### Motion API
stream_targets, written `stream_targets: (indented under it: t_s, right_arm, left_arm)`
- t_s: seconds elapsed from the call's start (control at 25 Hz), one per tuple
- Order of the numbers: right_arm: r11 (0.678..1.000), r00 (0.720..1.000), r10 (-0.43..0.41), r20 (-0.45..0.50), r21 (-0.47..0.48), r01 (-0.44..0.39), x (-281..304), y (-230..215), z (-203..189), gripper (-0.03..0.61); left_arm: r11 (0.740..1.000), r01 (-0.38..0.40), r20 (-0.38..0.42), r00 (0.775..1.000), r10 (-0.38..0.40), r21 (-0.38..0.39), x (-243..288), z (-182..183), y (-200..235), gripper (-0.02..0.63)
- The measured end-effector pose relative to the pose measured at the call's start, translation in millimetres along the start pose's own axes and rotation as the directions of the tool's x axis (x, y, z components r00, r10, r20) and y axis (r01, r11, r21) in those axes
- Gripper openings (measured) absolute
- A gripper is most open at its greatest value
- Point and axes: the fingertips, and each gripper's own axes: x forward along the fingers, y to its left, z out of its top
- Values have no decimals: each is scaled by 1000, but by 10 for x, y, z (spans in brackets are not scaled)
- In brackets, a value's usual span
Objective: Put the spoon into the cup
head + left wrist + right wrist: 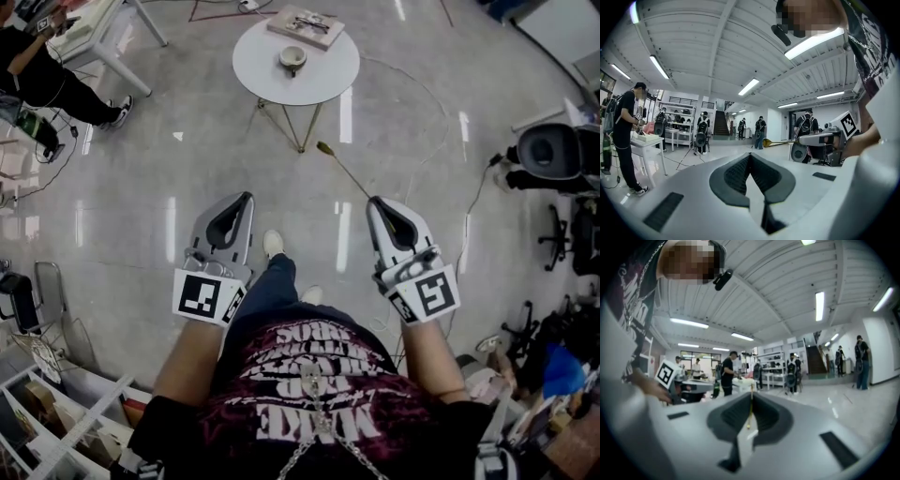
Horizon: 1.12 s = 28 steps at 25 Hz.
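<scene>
carry step. keep the right gripper [375,201] level and the wrist steady so the long spoon [343,168] doesn't swing. bring its bowl end over the cup [292,58] on the round table [337,75], well ahead, then tip down. right jaws clenched on the thin handle. left gripper [246,197] jaws pressed together, nothing between.

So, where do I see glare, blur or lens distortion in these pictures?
Head view: lights glare in streaks on the glossy floor. Left gripper view: sharp, but the ceiling lamp is blown out and the beams bend. Right gripper view: soft all over, the spoon only a thin blurred line.
</scene>
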Motion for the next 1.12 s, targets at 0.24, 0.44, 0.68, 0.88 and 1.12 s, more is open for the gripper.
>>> stream_targets:
  t_s: [0.24, 0.44, 0.68, 0.88, 1.12]
  right_arm:
    - [1000, 1000, -3, -27, 4, 3, 598, -101, 1, 35]
    - [1000, 998, -22, -52, 18, 23, 895, -241, -14, 35]
    - [998, 997, -44, -64, 31, 46, 1229, -281, -6, 35]
    - [998, 997, -56, -57, 17, 57, 1491, -295, 105, 35]
    - [997, 996, -78, -33, -7, 77, 1764, -227, 313, 35]
  left_arm:
    - [1000, 3, -15, 1000, -3, -30, 336, -65, 517, 29]
    - [999, 26, -26, 999, -27, -40, 625, -62, 793, 29]
    - [997, 60, -45, 997, -62, -52, 833, -97, 1079, 29]
    - [995, 82, -35, 996, -84, -60, 977, -49, 1304, 29]
    - [991, 124, -26, 992, -126, -58, 1110, 7, 1546, 29]
